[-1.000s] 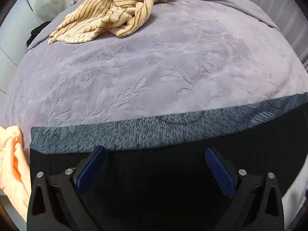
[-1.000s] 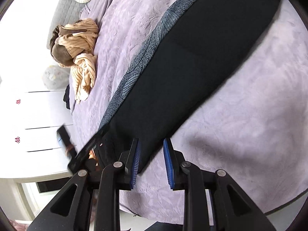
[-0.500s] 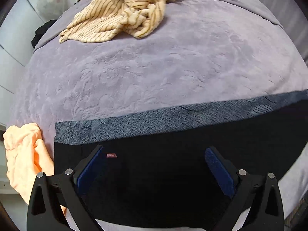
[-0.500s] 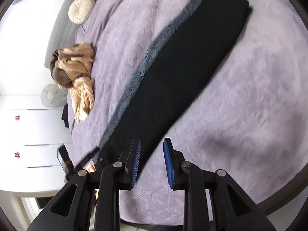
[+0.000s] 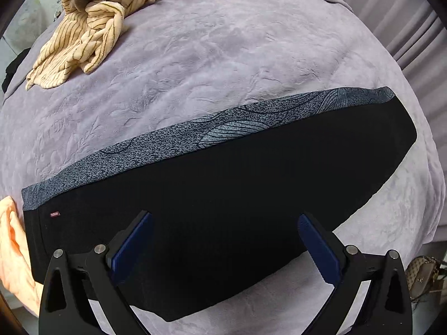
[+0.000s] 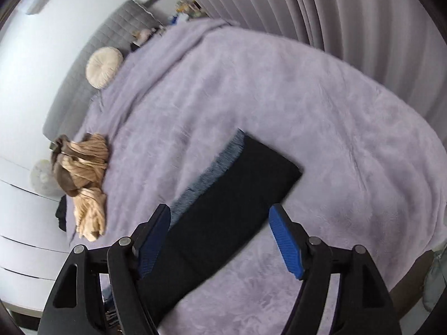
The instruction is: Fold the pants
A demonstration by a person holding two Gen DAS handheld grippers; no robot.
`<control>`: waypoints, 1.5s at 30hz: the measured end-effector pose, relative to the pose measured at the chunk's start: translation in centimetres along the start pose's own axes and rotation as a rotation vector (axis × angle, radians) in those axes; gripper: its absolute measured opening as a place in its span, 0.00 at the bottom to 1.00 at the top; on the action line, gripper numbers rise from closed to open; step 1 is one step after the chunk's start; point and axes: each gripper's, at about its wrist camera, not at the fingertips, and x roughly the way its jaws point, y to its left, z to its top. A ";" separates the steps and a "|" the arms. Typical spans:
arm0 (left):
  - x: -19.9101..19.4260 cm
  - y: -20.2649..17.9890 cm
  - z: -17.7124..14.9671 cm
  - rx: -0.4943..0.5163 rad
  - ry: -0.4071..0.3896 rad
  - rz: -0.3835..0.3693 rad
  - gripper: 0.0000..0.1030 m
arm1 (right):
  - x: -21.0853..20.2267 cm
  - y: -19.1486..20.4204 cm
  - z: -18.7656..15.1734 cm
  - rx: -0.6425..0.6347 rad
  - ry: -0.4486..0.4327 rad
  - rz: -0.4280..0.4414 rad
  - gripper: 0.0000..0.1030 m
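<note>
Black pants (image 5: 237, 195) with a grey patterned stripe along the far edge lie flat in a long band on the lilac bed cover (image 5: 223, 55). My left gripper (image 5: 225, 240) hovers above them, jaws wide open, nothing between the blue pads. In the right wrist view the same pants (image 6: 237, 195) run away from the camera. My right gripper (image 6: 220, 237) is above their near part, its jaws opening, and the pads press on nothing.
A tan striped garment (image 5: 92, 28) is bunched at the far left of the bed, and an orange cloth (image 5: 14, 251) lies past the pants' left end. A round cream cushion (image 6: 103, 67) leans on the grey headboard. Curtains (image 6: 307, 5) hang behind the bed.
Both grippers have pulled back and risen, so more of the pants and bed shows. The right gripper's jaws went from nearly shut to wide apart and its view swung toward the curtains.
</note>
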 end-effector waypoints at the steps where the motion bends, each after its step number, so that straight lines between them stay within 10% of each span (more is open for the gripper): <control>1: 0.2 -0.4 0.2 -0.010 0.005 0.017 1.00 | 1.8 -1.6 0.7 0.043 0.042 0.024 0.59; 5: 0.5 -2.9 1.3 -0.045 -0.002 0.052 1.00 | 6.7 -5.8 3.8 0.113 0.118 0.030 0.48; 8: 1.5 -5.6 3.4 -0.077 -0.001 0.067 1.00 | 8.9 -6.6 5.7 0.070 0.171 0.004 0.11; 13: 5.7 -9.1 7.9 -0.112 -0.013 0.113 1.00 | 10.5 -7.9 6.8 0.024 0.214 -0.003 0.07; 19: 11.5 -9.6 13.1 -0.144 -0.016 0.151 1.00 | 7.8 -7.9 5.8 -0.057 0.261 0.089 0.16; 23: 10.2 -8.9 13.3 -0.159 -0.001 0.145 1.00 | 7.9 -8.0 4.1 -0.065 0.320 0.154 0.42; 45: 10.0 -10.8 7.2 -0.132 0.067 0.109 1.00 | 14.2 -8.9 3.9 0.129 0.205 0.317 0.46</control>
